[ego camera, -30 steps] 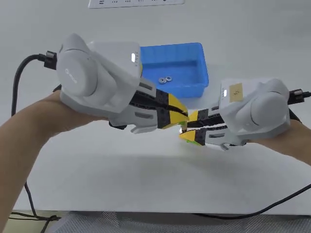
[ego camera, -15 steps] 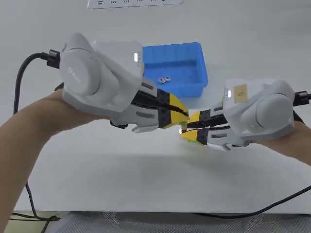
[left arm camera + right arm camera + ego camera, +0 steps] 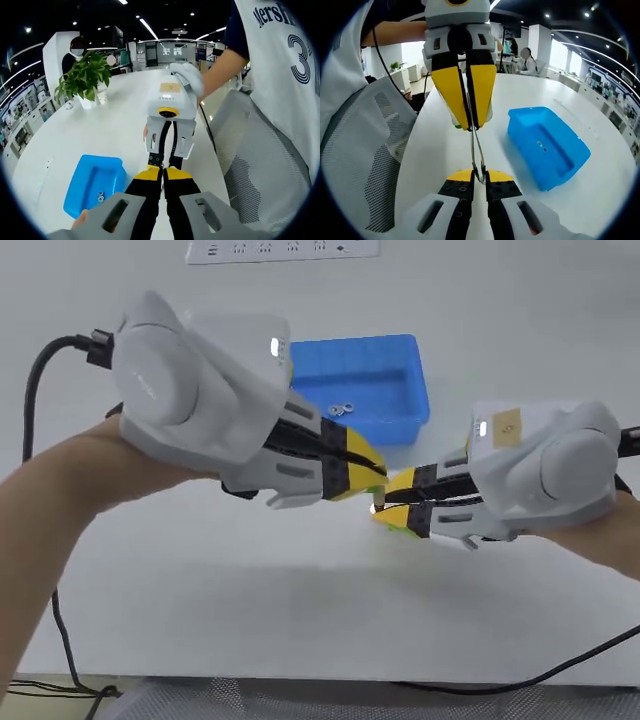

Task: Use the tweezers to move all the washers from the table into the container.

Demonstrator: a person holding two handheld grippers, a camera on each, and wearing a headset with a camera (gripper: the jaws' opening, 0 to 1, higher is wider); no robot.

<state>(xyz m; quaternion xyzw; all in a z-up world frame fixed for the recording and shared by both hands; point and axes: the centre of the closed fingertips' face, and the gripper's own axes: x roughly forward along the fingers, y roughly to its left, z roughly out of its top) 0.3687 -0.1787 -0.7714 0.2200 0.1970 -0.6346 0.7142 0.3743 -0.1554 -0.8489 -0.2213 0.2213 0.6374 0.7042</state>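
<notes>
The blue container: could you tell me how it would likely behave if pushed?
The blue container looks like thin plastic, so probably light and apt to slide on the smooth table. Its low, wide shape makes tipping unlikely; the washers inside might shift.

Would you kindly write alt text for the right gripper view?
Metal tweezers span between the right gripper's shut fingers below and the left gripper's above, over a white table. A blue container holding washers sits to the right.

"SENSE" on right hand-held gripper (image 3: 165, 161), "Mersh" and "3" on person's shirt (image 3: 280, 75)
</notes>
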